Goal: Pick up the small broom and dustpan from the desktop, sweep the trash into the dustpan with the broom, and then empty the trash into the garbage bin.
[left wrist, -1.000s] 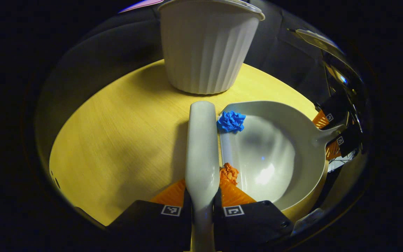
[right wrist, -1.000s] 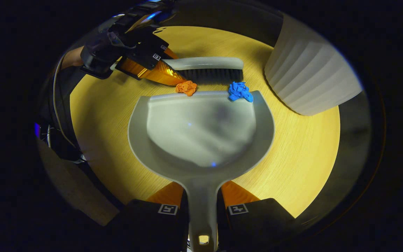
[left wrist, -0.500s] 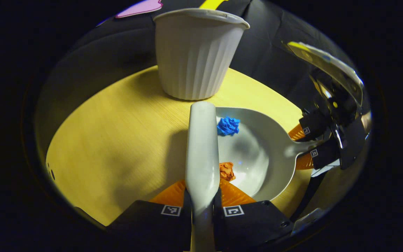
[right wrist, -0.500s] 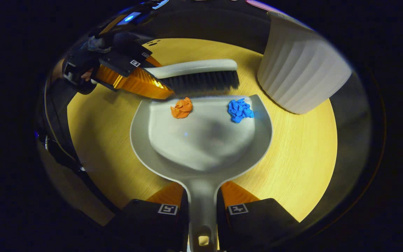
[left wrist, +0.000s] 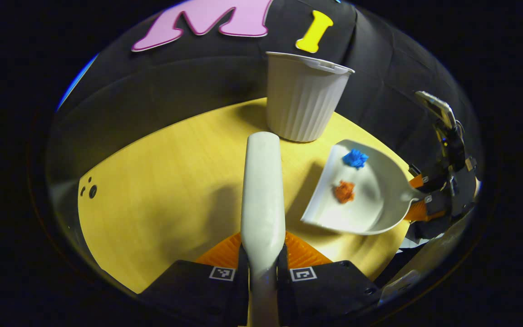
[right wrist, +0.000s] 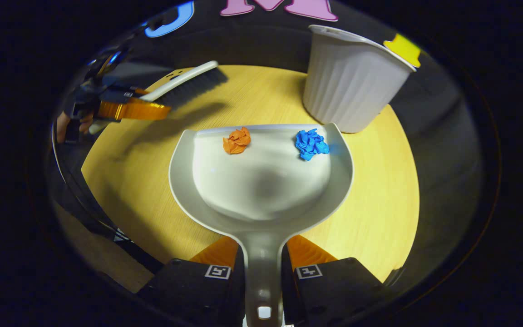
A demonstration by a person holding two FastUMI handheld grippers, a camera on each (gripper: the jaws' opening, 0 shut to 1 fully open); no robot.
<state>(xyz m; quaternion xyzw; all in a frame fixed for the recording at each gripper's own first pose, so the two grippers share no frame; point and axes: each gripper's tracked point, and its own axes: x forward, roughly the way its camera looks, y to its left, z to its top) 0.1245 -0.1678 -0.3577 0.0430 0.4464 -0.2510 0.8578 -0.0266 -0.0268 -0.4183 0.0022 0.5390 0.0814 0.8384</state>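
My left gripper [left wrist: 262, 254] is shut on the handle of the pale grey broom [left wrist: 262, 190], which points forward over the yellow tabletop. In the right gripper view that broom [right wrist: 184, 84] hangs at the upper left, off the dustpan, with its dark bristles facing down. My right gripper [right wrist: 262, 261] is shut on the handle of the grey dustpan [right wrist: 261, 200], raised above the table. An orange paper ball [right wrist: 236, 140] and a blue paper ball [right wrist: 311, 144] lie inside the pan near its front lip. In the left gripper view the dustpan [left wrist: 370, 209] is at the right, with both balls in it.
A white ribbed garbage bin [right wrist: 350, 88] stands on the round yellow table [right wrist: 143, 181], just beyond the pan's right front corner. In the left gripper view the bin [left wrist: 302, 102] is at the table's far edge. Black cloth walls surround the table.
The broom has drawn back and up, away from the dustpan. The two balls went from the pan's lip to inside it. The dustpan has risen off the table.
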